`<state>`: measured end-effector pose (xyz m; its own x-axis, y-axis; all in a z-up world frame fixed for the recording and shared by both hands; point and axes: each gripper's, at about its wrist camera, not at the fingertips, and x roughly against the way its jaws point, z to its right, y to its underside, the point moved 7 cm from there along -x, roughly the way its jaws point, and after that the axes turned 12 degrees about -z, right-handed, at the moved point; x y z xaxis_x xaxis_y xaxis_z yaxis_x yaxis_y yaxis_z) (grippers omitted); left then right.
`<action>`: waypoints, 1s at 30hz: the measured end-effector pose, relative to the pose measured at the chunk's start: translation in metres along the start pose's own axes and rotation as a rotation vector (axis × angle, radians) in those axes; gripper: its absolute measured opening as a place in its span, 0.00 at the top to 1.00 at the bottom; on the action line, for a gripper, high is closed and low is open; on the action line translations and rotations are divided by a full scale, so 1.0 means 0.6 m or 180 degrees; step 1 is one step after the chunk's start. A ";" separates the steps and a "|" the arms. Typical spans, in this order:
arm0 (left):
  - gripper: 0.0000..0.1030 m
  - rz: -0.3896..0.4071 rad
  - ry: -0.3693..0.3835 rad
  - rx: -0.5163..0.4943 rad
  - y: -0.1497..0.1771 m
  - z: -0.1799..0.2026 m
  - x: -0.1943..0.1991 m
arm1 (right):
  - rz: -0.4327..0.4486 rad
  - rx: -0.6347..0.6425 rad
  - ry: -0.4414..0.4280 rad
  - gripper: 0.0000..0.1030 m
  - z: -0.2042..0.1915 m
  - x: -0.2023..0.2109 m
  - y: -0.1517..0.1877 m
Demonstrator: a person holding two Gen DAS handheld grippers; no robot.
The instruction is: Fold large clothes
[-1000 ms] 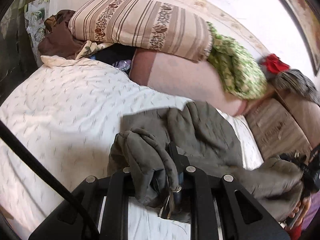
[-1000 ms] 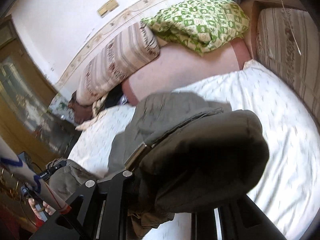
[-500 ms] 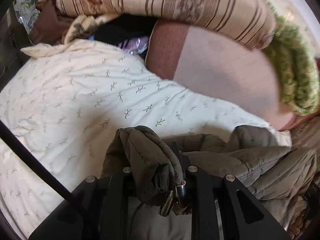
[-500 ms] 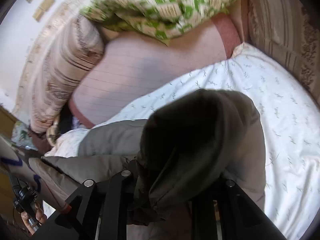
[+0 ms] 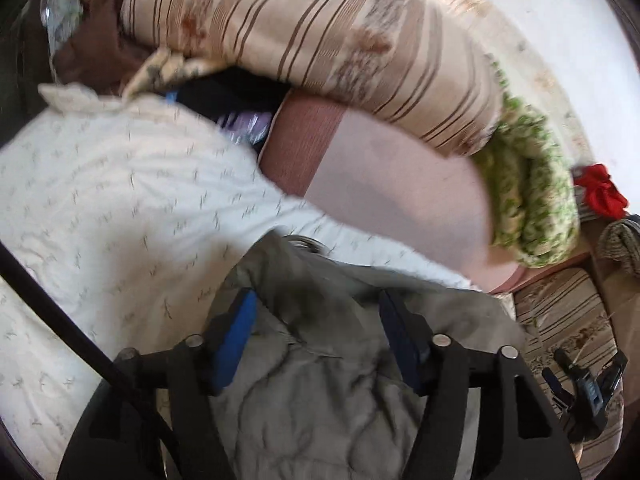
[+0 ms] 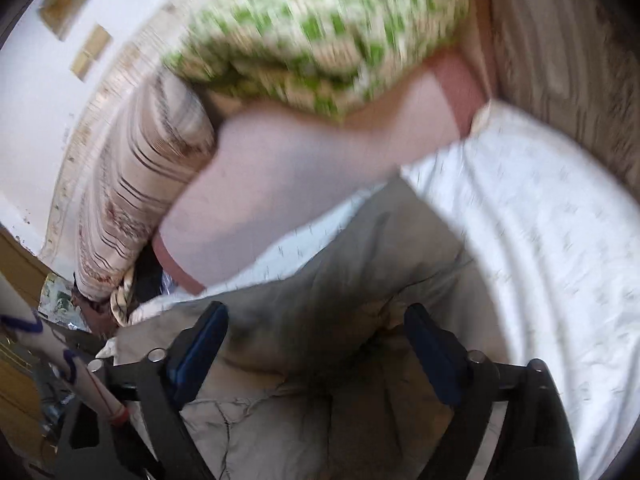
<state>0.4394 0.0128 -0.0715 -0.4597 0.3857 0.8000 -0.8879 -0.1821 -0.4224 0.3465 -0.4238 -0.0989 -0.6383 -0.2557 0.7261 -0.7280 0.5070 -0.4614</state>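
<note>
Hovering over the grey garment (image 5: 320,360) lying on the white sheet (image 5: 120,200), my left gripper (image 5: 316,312) has its fingers spread wide, holding nothing. My right gripper (image 6: 316,328) is spread wide too, above the same cloth. Striped pillow (image 5: 320,32) and green blanket (image 5: 528,192) sit behind.
</note>
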 end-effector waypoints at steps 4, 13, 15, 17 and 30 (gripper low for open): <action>0.29 0.0069 -0.0235 -0.0411 0.027 0.075 0.013 | 0.0142 0.0659 0.0474 0.10 -0.052 0.038 0.029; 0.29 -0.0398 -0.0910 -0.0882 0.099 0.166 -0.201 | -0.0153 0.1325 0.1221 0.10 -0.079 -0.110 0.086; 0.24 -0.0453 -0.0990 -0.0845 0.089 0.155 -0.249 | -0.0194 0.1376 0.1443 0.10 -0.057 -0.150 0.083; 0.19 -0.0430 -0.0940 -0.0748 0.073 0.144 -0.272 | -0.0209 0.1347 0.1431 0.08 -0.036 -0.168 0.077; 0.14 -0.0277 -0.0829 -0.0708 0.038 0.133 -0.321 | -0.0289 0.0872 0.0866 0.00 0.023 -0.239 0.022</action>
<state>0.5065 -0.1379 -0.2009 -0.3969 0.1423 0.9068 -0.9116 0.0539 -0.4075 0.4251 -0.3920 -0.2161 -0.5053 -0.0432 0.8619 -0.8418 0.2445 -0.4812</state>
